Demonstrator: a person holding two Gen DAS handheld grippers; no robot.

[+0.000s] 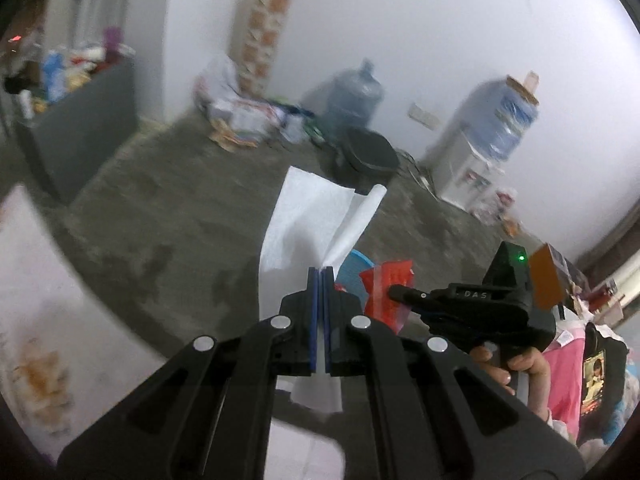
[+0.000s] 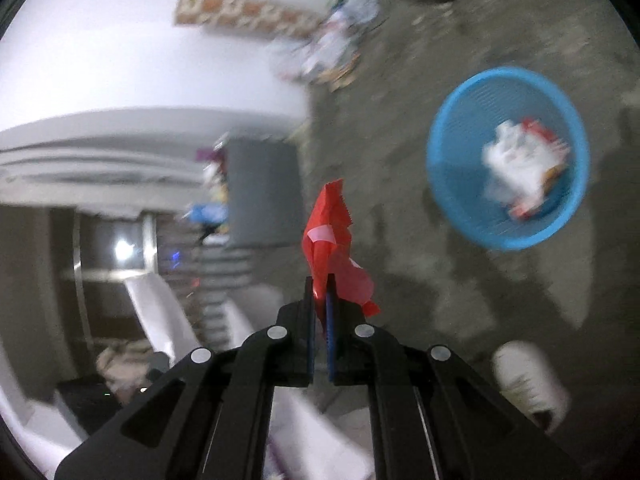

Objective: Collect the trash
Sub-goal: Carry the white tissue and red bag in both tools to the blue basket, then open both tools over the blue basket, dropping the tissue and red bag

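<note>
Clamped in the left gripper [image 1: 320, 270] is a white tissue [image 1: 304, 216], the right gripper [image 2: 320, 280] pinches a red wrapper [image 2: 330, 236], so carry both over the blue basket [image 2: 460, 216], right of frame, before releasing.

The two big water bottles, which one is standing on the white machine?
The right-hand water bottle sits on the white dispenser; the other bottle stands by the wall.

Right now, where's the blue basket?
In the right wrist view the blue basket sits on the floor at upper right, ahead and right of the red wrapper held in the right tool. There is already trash inside it.
</note>
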